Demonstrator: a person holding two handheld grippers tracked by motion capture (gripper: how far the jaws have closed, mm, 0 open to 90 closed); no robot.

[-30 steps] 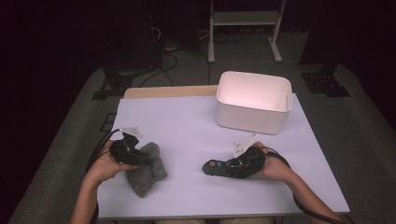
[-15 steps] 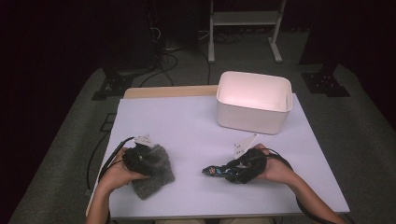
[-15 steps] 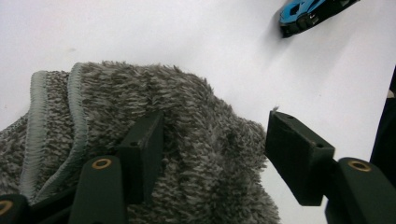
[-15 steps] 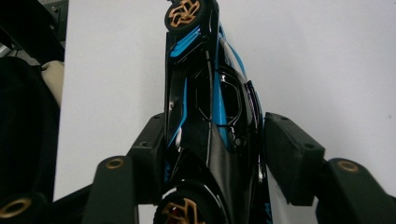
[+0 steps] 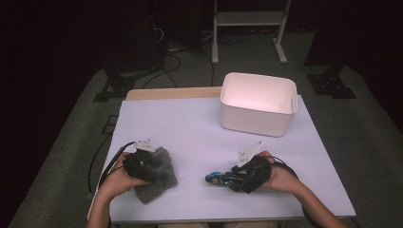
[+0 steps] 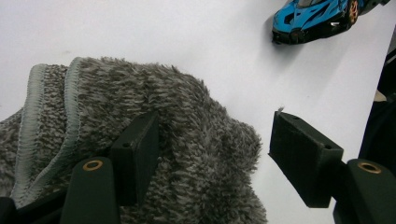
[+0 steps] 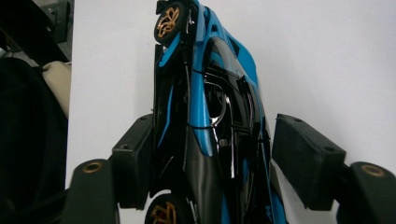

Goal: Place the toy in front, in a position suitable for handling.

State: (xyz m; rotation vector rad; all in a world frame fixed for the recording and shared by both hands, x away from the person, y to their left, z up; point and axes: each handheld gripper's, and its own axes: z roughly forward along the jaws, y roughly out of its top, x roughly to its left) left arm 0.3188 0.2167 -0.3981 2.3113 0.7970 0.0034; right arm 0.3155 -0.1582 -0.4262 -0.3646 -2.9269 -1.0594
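Note:
A grey fuzzy cloth (image 5: 160,184) lies crumpled at the table's front left. My left gripper (image 5: 154,165) sits over it, and its jaws have just been opening. In the left gripper view the gripper (image 6: 215,128) is open: one pad rests against the cloth (image 6: 187,140) and the other stands clear above bare table. A blue and black toy car (image 5: 219,178) lies at the front right, also seen in the left gripper view (image 6: 317,16). My right gripper (image 5: 234,178) straddles the car (image 7: 219,93). Its jaws (image 7: 212,130) have just been opening, with a gap at one pad.
A white bin (image 5: 256,116) stands at the back right of the white table (image 5: 190,123). A wooden strip (image 5: 173,92) runs along the table's far edge. A white stand (image 5: 247,19) and cables sit on the dark floor behind.
The left hand has shifted right and nearer, onto the cloth. The right hand and the car have stayed almost where they were.

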